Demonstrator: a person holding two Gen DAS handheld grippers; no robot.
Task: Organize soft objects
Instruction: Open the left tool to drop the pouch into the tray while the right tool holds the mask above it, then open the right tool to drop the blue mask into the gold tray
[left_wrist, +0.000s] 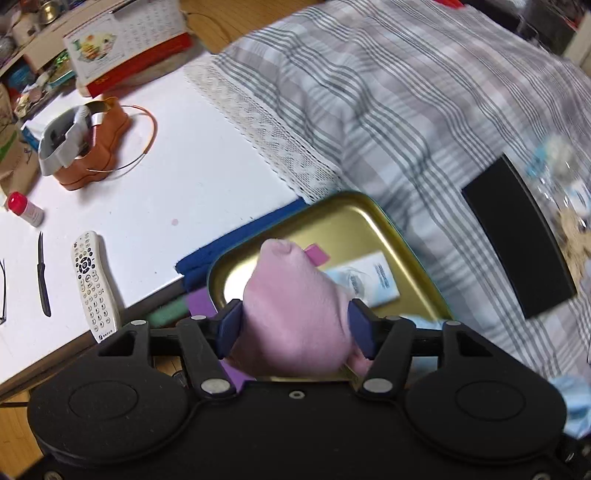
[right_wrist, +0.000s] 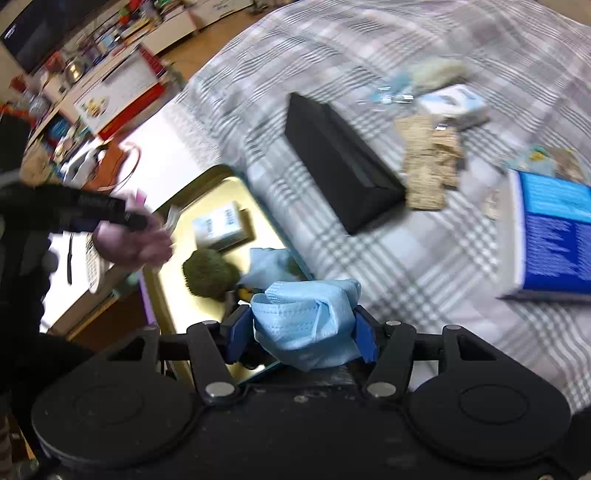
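The pink sock (left_wrist: 291, 314) sits bunched between my left tool's (left_wrist: 293, 330) blue pads, pinched on both sides, just over the near end of the gold tray (left_wrist: 343, 214). My right tool (right_wrist: 303, 330) pinches a crumpled blue face mask (right_wrist: 306, 317) above the tray's near right corner. In the tray lie a green fuzzy ball (right_wrist: 208, 273), another blue cloth (right_wrist: 271, 264) and a small white box (right_wrist: 219, 225). Farther right, on the plaid bedspread (left_wrist: 406, 92), lies a black box (right_wrist: 340, 162). Left of the tray, on the white bench (left_wrist: 184, 177), lies a remote control (left_wrist: 94, 282).
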